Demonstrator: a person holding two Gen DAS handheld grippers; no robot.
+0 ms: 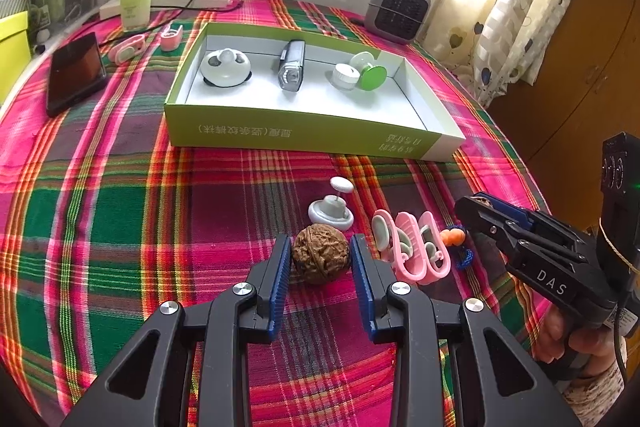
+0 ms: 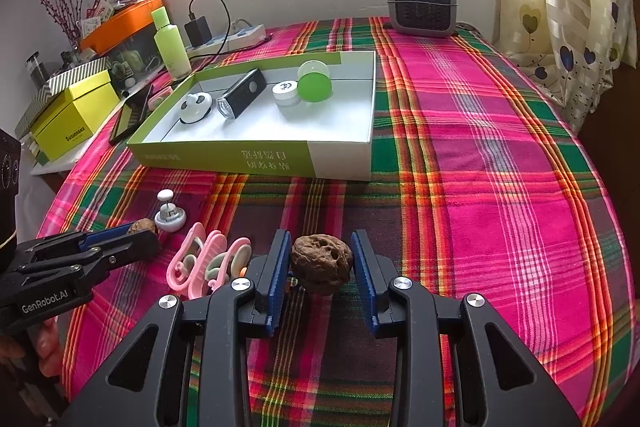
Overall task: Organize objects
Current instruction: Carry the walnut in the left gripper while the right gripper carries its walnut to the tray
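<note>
We see 2 brown, wrinkled walnuts: the left walnut (image 1: pixel 320 253) sits between blue pads on the plaid cloth, the right walnut (image 2: pixel 321 263) likewise. Beside them lie a cluster of pink clips (image 1: pixel 412 247) and a white knobbed gadget (image 1: pixel 331 213). The green-sided box (image 1: pixel 304 137) holds a white round device (image 1: pixel 225 67), a silver light (image 1: pixel 291 65), a small jar (image 1: pixel 345 76) and a green-lidded container (image 1: pixel 370 71).

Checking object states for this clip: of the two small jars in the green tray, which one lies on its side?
The green-lidded jar, at the right end of the row, lies tipped over with its lid facing the camera. The white-capped jar beside it stands upright.
</note>
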